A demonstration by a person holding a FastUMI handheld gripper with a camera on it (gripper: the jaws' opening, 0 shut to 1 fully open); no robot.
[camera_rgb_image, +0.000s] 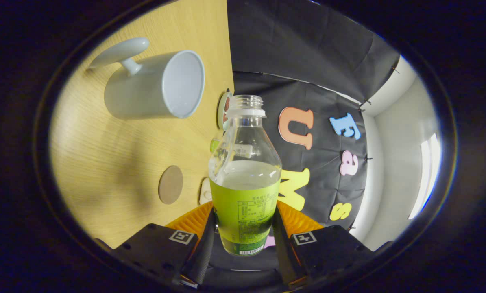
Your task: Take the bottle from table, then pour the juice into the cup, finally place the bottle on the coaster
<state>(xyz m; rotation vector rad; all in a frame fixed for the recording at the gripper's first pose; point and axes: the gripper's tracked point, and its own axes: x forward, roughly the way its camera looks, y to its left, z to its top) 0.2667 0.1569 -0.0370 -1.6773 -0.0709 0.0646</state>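
My gripper point(243, 228) is shut on a clear bottle point(245, 179) with a green label, both fingers pressing its lower body. The bottle is uncapped, about half full of pale juice, and lifted off the table. The whole view is rolled, so the wooden table point(116, 162) stands like a wall beside the bottle. A white mug point(155, 85) with a handle sits on the table beyond the fingers, its mouth facing toward the bottle's neck. A round brown coaster point(171, 184) lies flat on the table, close beside the bottle's label and nearer than the mug.
A small round object point(224, 110) lies at the table's far edge behind the bottle neck, and a pale small item point(204, 191) peeks out beside the bottle's label. The booth's black cloth wall point(308, 61) stands past the table edge; a white wall point(401, 162) lies beyond it.
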